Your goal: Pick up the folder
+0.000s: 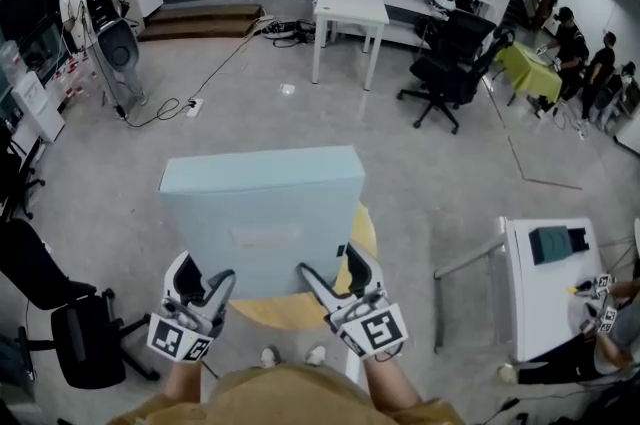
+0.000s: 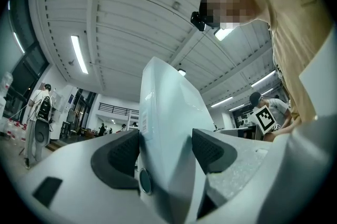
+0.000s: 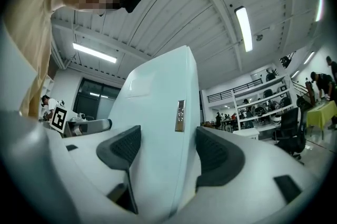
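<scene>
The folder [image 1: 262, 213] is a thick pale-blue box file, held up level in front of me above a round wooden table [image 1: 366, 235]. My left gripper [image 1: 205, 288] is shut on its near left edge, and my right gripper [image 1: 334, 283] is shut on its near right edge. In the left gripper view the folder [image 2: 167, 128] stands edge-on between the two dark pads [image 2: 122, 157], which press on both faces. In the right gripper view the folder [image 3: 158, 128] fills the gap between the pads [image 3: 217, 157]; a small metal clasp [image 3: 180, 115] shows on its side.
A white desk [image 1: 545, 288] with a person seated at it stands at the right. A black office chair [image 1: 60, 328] sits at the lower left, another [image 1: 452, 63] farther back. A white table [image 1: 350, 13] and shelves stand beyond, with people at both sides of the room.
</scene>
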Demonstrator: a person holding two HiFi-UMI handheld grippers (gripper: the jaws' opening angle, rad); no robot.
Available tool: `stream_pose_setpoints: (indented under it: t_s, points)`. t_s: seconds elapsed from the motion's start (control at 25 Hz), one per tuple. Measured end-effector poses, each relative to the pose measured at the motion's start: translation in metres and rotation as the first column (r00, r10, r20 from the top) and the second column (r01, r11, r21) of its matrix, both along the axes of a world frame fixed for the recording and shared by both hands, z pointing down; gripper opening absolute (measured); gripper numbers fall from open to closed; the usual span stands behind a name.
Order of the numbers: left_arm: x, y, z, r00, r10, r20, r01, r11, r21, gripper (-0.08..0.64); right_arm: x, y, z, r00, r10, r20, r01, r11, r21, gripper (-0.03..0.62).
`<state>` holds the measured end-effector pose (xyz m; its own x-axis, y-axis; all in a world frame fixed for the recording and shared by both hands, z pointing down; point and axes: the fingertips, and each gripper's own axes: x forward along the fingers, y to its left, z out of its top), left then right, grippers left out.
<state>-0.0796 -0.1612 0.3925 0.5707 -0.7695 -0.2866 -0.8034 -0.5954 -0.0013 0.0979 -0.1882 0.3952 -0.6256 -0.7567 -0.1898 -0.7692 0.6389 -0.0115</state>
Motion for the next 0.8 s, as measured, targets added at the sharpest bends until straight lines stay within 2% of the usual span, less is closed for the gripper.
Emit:
stream_pose_setpoints:
  t_s: [0.4,0.8]
  points:
    - [0.004,0.022,-0.022,1.0,0.012,-0.008,-0.011,0.999,0.049,0.299,0.004,0.025,-0.027,1.0,0.013,0.018,-0.014,0.998,0.054,0.305]
    - [0.008,0.028,-0.023,1.0,0.007,0.0,-0.007,0.999,0.051,0.3,0.006,0.031,-0.032,1.0,0.018,0.001,-0.018,0.997,0.077,0.305]
